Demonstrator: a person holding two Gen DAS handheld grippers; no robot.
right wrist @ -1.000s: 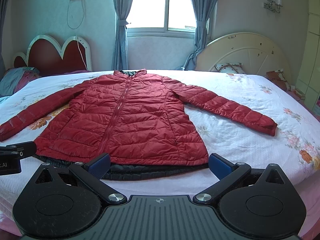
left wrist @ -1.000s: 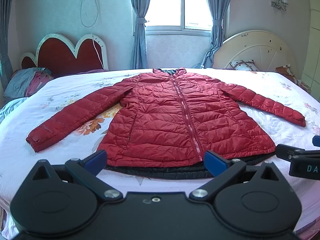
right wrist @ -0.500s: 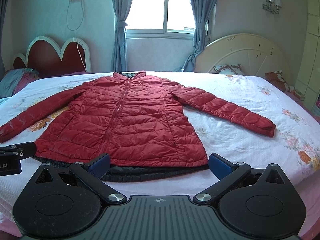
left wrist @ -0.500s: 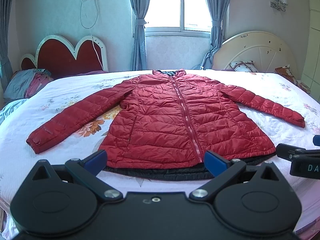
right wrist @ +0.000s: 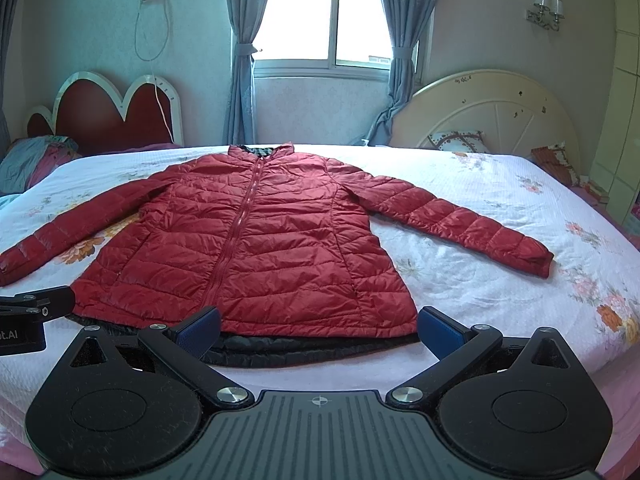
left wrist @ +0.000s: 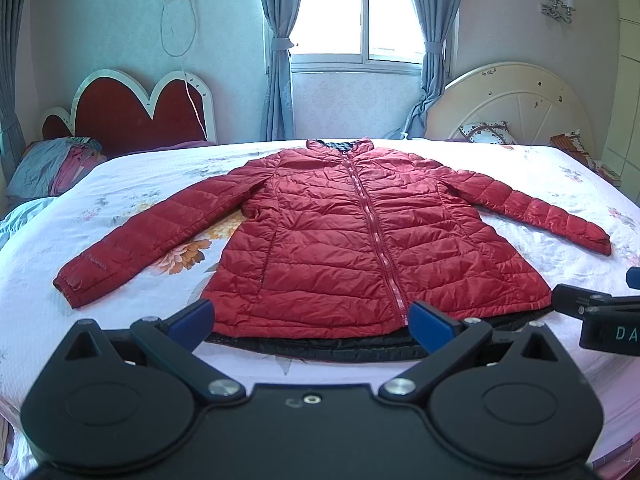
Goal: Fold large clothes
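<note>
Left wrist view: bed (left wrist: 132,196) with white floral sheet fills most of the frame. Red quilted jacket (left wrist: 340,236) lies flat on it, zipped, front up, collar toward the window (left wrist: 360,12), hem toward the camera. Both sleeves spread out to the sides, left cuff (left wrist: 74,286) and right cuff (left wrist: 596,240) flat on the sheet. Black lining strip (left wrist: 320,346) shows under the hem.

Behind the bed: red heart-shaped headboard (left wrist: 132,108) on the left, cream round headboard (left wrist: 516,100) on the right, grey-blue curtains (left wrist: 276,52) tied back at the window.

Left gripper (left wrist: 310,322) is wide open, nothing between the blue pads (left wrist: 192,318), hovering just short of the hem, centred near the zip. Right gripper's finger (left wrist: 580,304) pokes in at the right edge.

Right wrist view: same jacket (right wrist: 256,244), seen shifted left. Right gripper (right wrist: 320,326) also spread wide and empty, blue pads (right wrist: 438,330) in line with the right half of the hem, apart from the cloth as far as I can tell. Left gripper (right wrist: 36,304) visible at the left edge.

Versus 1 s ago: jacket hasn't moved, same lay. Both cameras tilted or dropped slightly, scene sits a bit lower in frame. Opening width of both tools unchanged.
</note>
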